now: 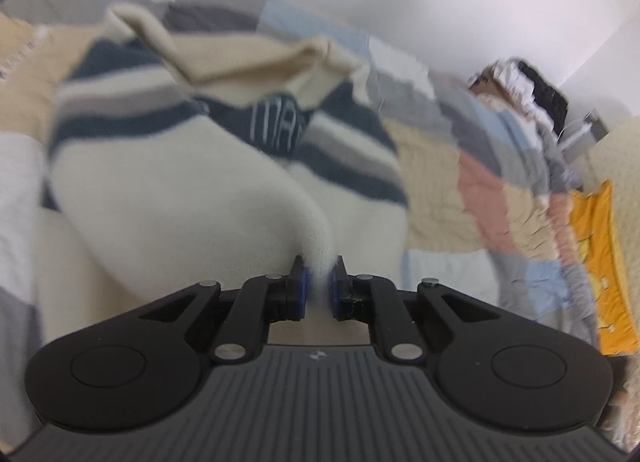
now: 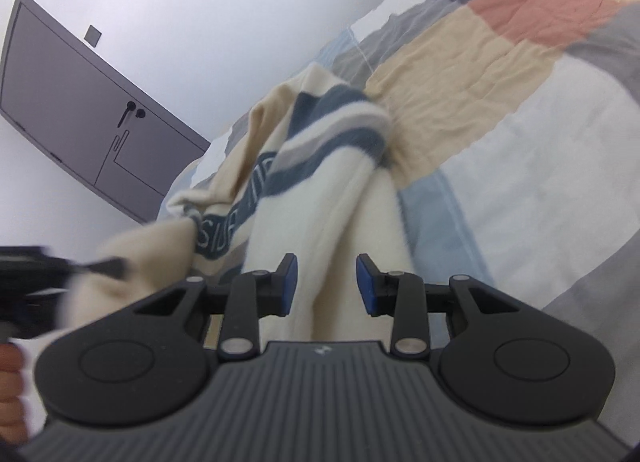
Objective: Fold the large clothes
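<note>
Left gripper (image 1: 319, 286): clenched on a pinch of the cream sweater (image 1: 208, 190).
Right gripper (image 2: 326, 282): jaws parted, a fold of sweater between them; the pads do not seem to press it.
Sweater: bunched and lifted over the patchwork bedspread (image 2: 500, 134), away from its edges.
Risk: the thin pinch could slip as the knit's weight drags; the unheld side would collapse, spoiling the fold.
Surface: a wrinkled quilted bed.
Room: white wall (image 2: 200, 2), grey door (image 2: 80, 102), clothes pile (image 1: 520, 90) near the far edge.

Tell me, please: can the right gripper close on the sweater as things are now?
Probably yes. The right gripper is open, and a cream fold of the sweater already lies between its fingers with nothing in front. The left gripper is shut on another part of the sweater, off to the side, so it does not block.
</note>
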### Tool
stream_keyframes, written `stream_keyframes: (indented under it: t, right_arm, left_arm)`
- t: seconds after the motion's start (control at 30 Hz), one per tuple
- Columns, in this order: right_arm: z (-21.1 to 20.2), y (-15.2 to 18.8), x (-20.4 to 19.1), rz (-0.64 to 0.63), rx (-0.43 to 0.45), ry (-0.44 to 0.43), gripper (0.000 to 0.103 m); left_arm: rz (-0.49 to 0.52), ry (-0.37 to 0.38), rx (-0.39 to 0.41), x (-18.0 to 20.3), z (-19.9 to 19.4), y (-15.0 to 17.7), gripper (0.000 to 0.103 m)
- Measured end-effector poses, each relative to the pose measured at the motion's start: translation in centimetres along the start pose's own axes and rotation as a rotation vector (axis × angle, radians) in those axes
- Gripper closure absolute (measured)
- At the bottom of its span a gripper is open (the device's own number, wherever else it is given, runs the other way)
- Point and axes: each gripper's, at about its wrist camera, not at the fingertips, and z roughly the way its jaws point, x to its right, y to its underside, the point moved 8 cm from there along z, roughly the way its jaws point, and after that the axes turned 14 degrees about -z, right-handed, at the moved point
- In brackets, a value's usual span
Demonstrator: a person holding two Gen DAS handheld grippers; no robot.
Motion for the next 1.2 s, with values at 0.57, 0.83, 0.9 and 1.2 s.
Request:
stream_keyframes:
  t: [0.57, 0.83, 0.9, 1.2]
  right_arm:
    - [1.2, -0.1, -1.7, -0.061, -0.009, -0.173, 0.034]
    - [1.9, 2.3, -5.3, -0.295, -0.075, -0.141, 0.033]
    - [2.6, 3.2, -5.9, -0.392, -0.108, -0.074, 0.034]
    - [1.5, 3.8, -5.5, -0.534, -0.102, 0.151, 0.091]
  left_arm:
    - [0.07, 0.026, 0.086, -5.5, -2.1, 4.2, 0.037]
    - [-0.006, -0.09, 0.223, -13.3, -4.4, 5.9, 0.037]
    - [0.001, -0.09, 0.232, -13.5, -4.3, 5.8, 0.037]
    - [0.055, -0.127, 0.234, -14.0, -3.7, 6.9, 0.038]
